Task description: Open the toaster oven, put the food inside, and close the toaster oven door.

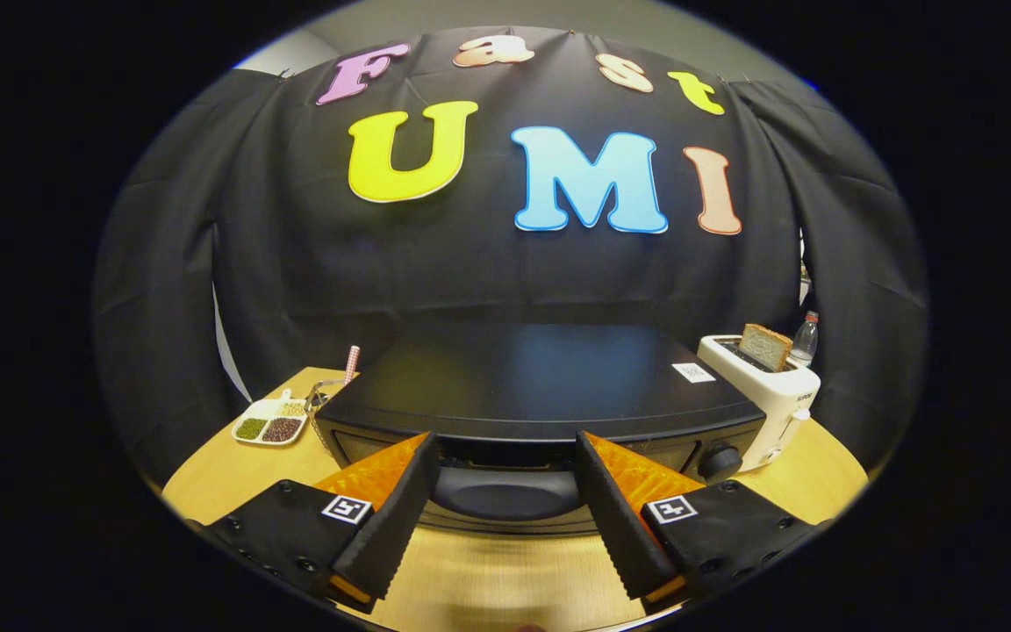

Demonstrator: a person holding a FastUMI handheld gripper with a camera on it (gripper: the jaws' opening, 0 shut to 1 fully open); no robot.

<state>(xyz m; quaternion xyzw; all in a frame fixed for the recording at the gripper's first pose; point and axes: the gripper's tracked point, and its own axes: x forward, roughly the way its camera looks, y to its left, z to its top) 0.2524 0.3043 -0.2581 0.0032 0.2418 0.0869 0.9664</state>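
Observation:
A black toaster oven (541,377) stands on the wooden table (505,579) right in front of me, seen from slightly above its flat top. Its door is closed, and the rounded black door handle (505,493) lies between my two fingers, level with their tips. My gripper (505,443) is open, one finger on each side of the handle, neither one pressing on it. A black knob (721,460) sits at the oven's front right. The food for the oven is not something I can pick out.
A white pop-up toaster (769,395) with a slice of bread (765,345) in its slot stands right of the oven, a plastic bottle (806,339) behind it. Left of the oven lies a white divided dish (270,423) of beans and seeds.

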